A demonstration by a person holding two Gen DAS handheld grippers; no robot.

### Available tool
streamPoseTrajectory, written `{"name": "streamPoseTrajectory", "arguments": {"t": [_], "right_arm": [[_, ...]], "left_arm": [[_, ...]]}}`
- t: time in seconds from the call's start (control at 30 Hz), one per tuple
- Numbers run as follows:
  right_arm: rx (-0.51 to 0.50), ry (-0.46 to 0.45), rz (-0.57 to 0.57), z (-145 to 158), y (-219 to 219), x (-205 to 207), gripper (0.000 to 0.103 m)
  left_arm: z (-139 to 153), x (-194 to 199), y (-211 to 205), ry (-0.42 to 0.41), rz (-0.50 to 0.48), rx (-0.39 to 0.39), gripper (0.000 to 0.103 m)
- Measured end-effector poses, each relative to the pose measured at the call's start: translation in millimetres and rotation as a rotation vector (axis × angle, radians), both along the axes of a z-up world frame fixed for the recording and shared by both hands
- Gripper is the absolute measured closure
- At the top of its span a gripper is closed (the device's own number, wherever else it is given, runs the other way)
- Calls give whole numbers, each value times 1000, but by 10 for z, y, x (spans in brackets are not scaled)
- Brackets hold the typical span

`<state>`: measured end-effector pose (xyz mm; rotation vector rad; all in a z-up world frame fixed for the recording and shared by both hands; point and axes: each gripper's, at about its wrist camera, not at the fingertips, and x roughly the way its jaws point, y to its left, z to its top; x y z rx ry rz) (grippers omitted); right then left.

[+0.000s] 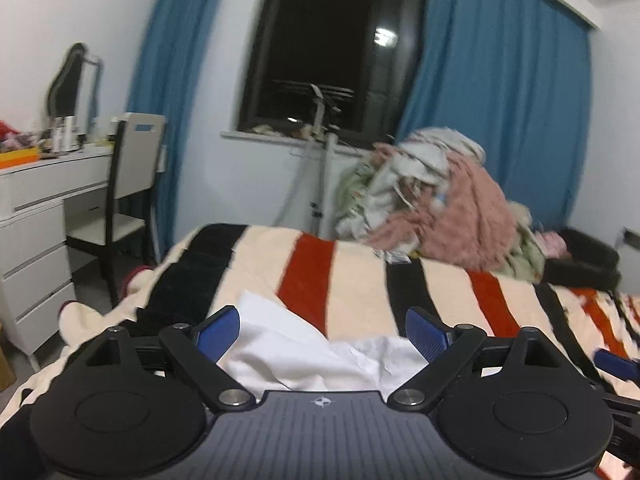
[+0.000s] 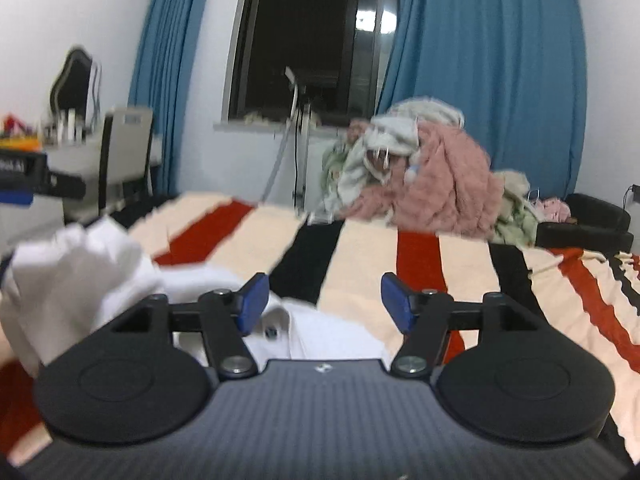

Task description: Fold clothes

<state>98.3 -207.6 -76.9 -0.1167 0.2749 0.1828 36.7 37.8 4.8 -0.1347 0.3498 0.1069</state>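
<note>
Left wrist view had my left gripper (image 1: 322, 330) spread wide and holding nothing, the crumpled white shirt (image 1: 304, 356) lying low in the frame between the blue pads on the striped blanket (image 1: 360, 276). Over on the right wrist view, my right gripper (image 2: 324, 302) gaped just as wide and empty, shirt (image 2: 80, 264) bunched at lower left, laundry pile (image 2: 420, 176) upper right.

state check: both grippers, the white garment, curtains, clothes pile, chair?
left gripper: open, white garment below, nothing held
right gripper: open, nothing held
white garment: crumpled, unfolded, on striped blanket
blue curtains: drawn apart, window uncovered
clothes pile: heaped, unfolded, at the bed's far side
chair: upright, at desk
</note>
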Motion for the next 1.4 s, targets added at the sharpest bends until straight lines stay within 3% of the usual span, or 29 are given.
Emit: {"name": "streamPoseTrajectory", "arguments": {"t": [0.07,0.2,0.3,0.37,0.4,0.53,0.67,0.73,0.87,1.03,1.17,1.4], "right_arm": [[20,101,10,-69,-45,109,39],[168,277,47,-250,-196,333,43],[236,300,32,-327,-251,464,68],[281,316,23,-378,-288,552,95],[303,323,18,-403,-307,594,96],[369,221,56,-169,-399,386,97],[433,119,94,65,-492,179,98],[464,68,113,181,-538,75,98],[455,57,130,219,-526,11,98],[438,33,142,266,-495,-55,98],[395,-35,106,281,-413,-86,98],[301,-137,-6,282,-297,-115,100]], "left_arm": [[-46,14,-79,12,-53,29,11],[-175,14,-353,35,-191,123,12],[-314,-32,-631,47,-285,230,14],[-410,-61,-791,46,-334,288,15],[-458,-76,-859,38,-345,313,15],[-646,-81,-1123,-3,-375,415,15],[-789,-34,-1370,-79,-341,506,15],[-779,-12,-1469,-123,-301,510,16],[-729,1,-1672,-229,-238,502,16],[-609,91,-1790,-306,-80,427,13],[-535,122,-1623,-262,47,354,10],[-332,-85,-1065,-86,177,232,11]]}}
